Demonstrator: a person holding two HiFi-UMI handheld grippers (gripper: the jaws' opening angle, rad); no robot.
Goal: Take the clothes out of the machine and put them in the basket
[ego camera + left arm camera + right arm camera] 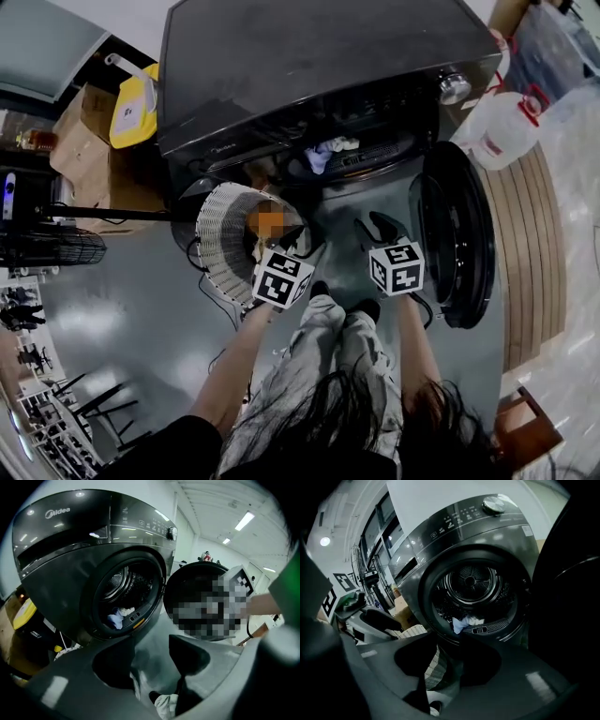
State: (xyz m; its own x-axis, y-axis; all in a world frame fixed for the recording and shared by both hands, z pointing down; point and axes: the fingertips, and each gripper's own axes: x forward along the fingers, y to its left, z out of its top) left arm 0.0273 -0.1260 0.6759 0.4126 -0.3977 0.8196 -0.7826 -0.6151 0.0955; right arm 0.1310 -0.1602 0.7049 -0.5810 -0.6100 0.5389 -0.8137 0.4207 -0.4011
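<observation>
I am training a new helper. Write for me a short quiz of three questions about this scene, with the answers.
1. True or false: the door stands open.
2. Where do the clothes lie? A: on the floor. B: in the machine. C: on top of the boxes.
3. Which gripper is nearer the basket?

Key
1. True.
2. B.
3. The left gripper.
</observation>
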